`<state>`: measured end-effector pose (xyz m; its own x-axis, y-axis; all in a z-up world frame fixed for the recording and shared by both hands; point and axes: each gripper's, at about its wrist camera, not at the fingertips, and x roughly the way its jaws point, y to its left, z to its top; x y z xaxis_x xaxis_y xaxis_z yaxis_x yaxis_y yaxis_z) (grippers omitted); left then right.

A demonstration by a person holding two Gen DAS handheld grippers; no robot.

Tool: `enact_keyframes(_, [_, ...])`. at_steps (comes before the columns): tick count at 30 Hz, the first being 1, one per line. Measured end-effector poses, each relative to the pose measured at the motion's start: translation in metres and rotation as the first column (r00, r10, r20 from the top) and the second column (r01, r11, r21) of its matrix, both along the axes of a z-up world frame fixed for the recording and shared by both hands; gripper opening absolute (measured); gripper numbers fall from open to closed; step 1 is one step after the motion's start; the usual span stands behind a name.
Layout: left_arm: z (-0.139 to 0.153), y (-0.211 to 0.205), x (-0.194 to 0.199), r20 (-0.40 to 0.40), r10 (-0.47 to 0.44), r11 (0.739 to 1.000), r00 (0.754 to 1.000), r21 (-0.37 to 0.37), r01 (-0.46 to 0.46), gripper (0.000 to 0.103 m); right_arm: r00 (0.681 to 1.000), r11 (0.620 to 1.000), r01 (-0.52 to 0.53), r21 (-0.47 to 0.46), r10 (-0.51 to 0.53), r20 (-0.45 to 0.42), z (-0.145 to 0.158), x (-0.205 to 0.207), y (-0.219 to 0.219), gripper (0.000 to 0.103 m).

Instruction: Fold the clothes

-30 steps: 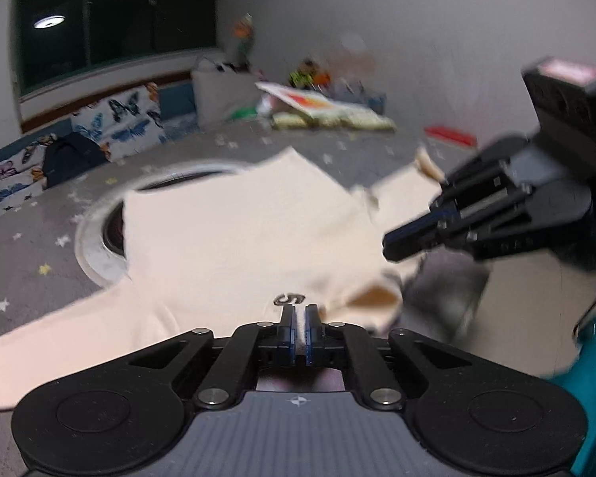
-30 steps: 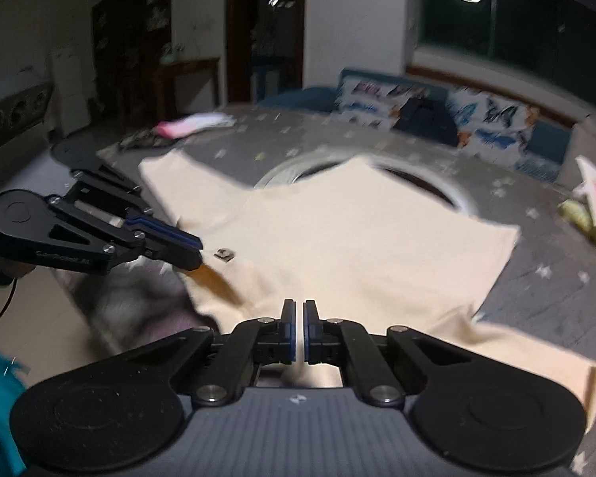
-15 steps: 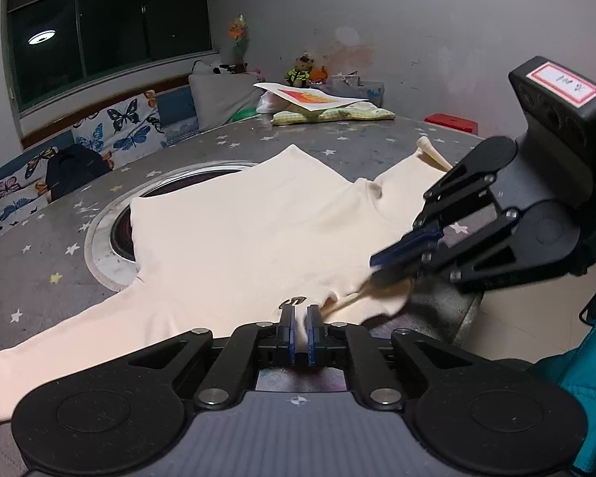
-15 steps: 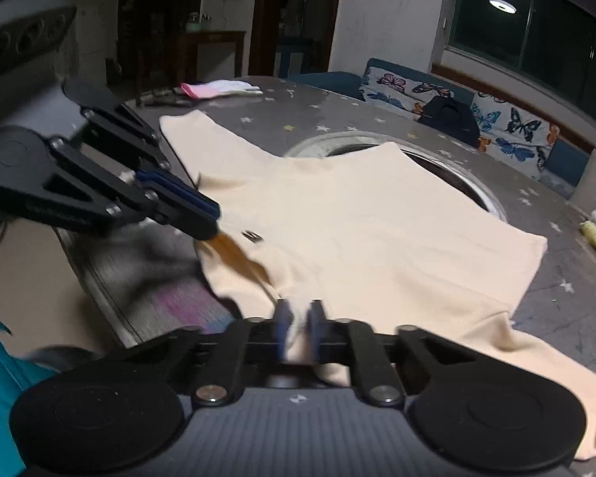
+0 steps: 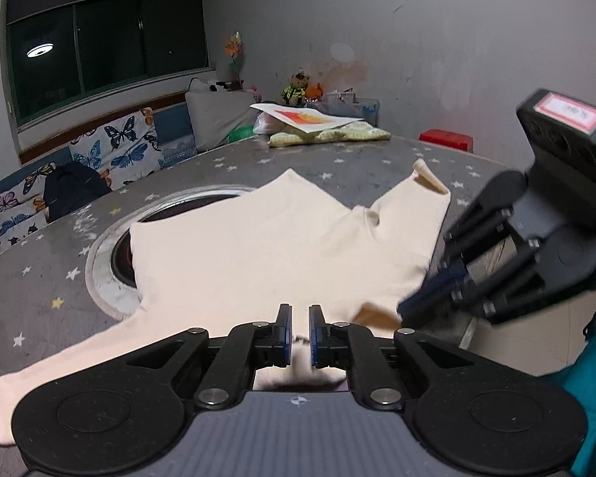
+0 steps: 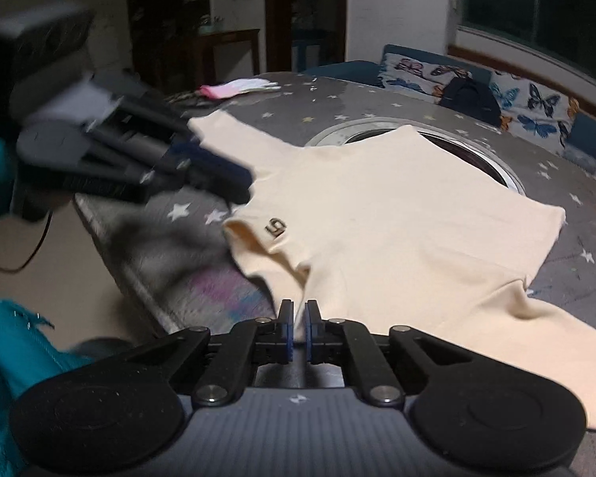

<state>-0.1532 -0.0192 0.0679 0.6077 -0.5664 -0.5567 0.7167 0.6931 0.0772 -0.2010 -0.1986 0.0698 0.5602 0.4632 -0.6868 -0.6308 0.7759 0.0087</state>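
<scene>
A cream long-sleeved top (image 5: 258,250) lies spread flat on the grey star-patterned round table (image 5: 39,278), collar toward the near edge. It also shows in the right wrist view (image 6: 397,214), with a small dark mark on the collar. My left gripper (image 5: 299,328) sits at the collar edge, jaws slightly apart, with no cloth between them. My right gripper (image 6: 299,328) hovers at the shoulder edge, jaws a narrow gap apart and empty. The right gripper shows blurred in the left wrist view (image 5: 433,294); the left gripper shows blurred in the right wrist view (image 6: 218,177).
A round metal-rimmed hole (image 5: 111,246) sits in the table middle, partly under the top. A green cushion with a paper (image 5: 318,127) and a red box (image 5: 445,139) lie at the far side. Pink cloth (image 6: 234,87) lies far left. Teal fabric (image 6: 16,357) hangs nearby.
Both grippers have let go of the collar and shoulder and opened slightly. The top has settled flat on the table. The grippers have drawn back toward the near edge.
</scene>
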Motion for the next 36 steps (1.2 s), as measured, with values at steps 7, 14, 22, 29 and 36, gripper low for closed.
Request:
enact_keyframes(7, [-0.003,-0.025,0.025,-0.028,-0.006,0.999,1.000,-0.037,0.005,0.010,0.973,0.975,0.216,0.046,-0.219,0.068,0.012,0.013,-0.048,0.018])
enact_keyframes(14, [-0.024,-0.047,0.032,-0.095,-0.044,0.999,0.994,-0.017,0.042,0.011,0.834,0.839,0.545,0.019,-0.544,0.088,-0.010,0.045,-0.130,0.021])
enact_keyframes(22, [-0.031,-0.044,0.030,-0.122,-0.044,0.999,0.992,0.005,0.045,0.017,0.644,0.645,0.763,-0.026,-0.756,0.116,-0.025,0.054,-0.200,0.030])
enact_keyframes(29, [-0.012,-0.035,0.061,-0.058,0.061,0.998,0.996,0.016,-0.060,0.023,0.648,0.653,0.757,0.016,-0.753,0.114,-0.012,0.059,-0.200,0.031])
enact_keyframes(36, [-0.004,-0.028,0.144,-0.031,0.299,0.954,0.954,0.034,-0.298,0.027,0.792,0.792,0.604,0.095,-0.609,0.041,-0.002,0.112,-0.156,0.034])
